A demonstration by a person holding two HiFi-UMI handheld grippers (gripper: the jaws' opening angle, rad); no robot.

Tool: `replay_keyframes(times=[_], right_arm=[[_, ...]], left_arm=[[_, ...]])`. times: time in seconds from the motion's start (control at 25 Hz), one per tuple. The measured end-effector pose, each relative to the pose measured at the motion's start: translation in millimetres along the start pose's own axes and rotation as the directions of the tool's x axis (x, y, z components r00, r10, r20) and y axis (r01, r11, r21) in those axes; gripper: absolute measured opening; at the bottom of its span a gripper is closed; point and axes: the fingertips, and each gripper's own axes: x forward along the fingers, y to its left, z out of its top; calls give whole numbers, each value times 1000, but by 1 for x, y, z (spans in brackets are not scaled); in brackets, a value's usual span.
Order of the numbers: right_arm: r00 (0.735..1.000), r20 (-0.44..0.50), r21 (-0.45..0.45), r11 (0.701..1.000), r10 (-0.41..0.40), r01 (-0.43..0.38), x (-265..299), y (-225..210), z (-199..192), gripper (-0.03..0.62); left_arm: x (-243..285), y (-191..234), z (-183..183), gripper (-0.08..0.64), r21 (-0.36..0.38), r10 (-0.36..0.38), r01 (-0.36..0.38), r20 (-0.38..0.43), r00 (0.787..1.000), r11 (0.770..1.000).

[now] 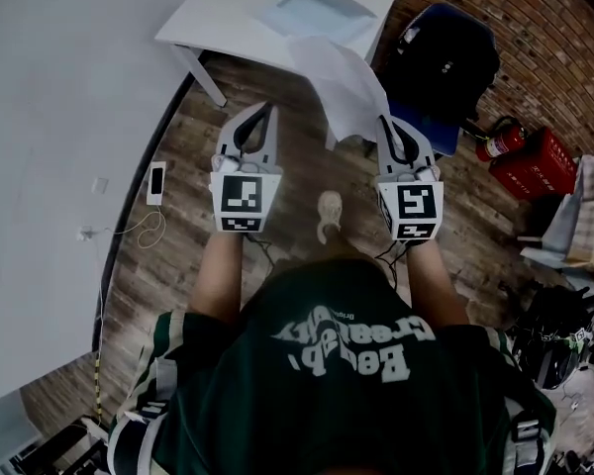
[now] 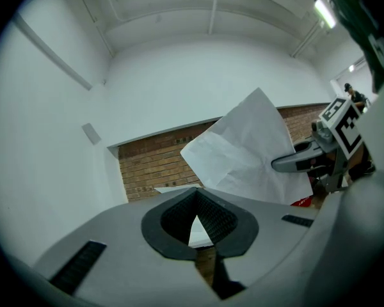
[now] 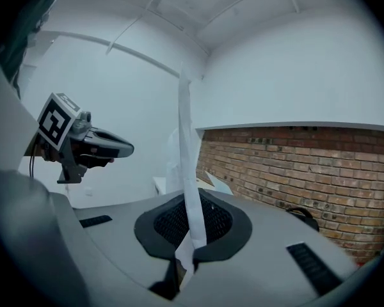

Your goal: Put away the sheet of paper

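right gripper point(image 3: 189, 226) fingers clamped on sheet of paper point(image 3: 185, 139), seen edge-on; left gripper point(image 2: 197, 226), fingers together, sees its face.

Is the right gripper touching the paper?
Touching. The right gripper has its jaws shut on the sheet of paper; the right gripper view shows it pinched between them.
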Motion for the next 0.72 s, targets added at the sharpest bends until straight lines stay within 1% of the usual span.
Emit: replay_keyframes(times=[0.2,0.36,0.72], right_arm=[[999,-19,1,999,42,-42,52,-23,-5,-5],[996,-31,0,997,80,-80,99,-34,-11,-5],[984,-66,-48,985,165,-169,186,-60,-27,-5]], left_arm=[[50,21,3,2,5,20,-20,-13,1000,1000],[91,44,-4,1,3,43,-43,-33,999,999],[179,81,-7,1,9,77,-77,-43,996,997]])
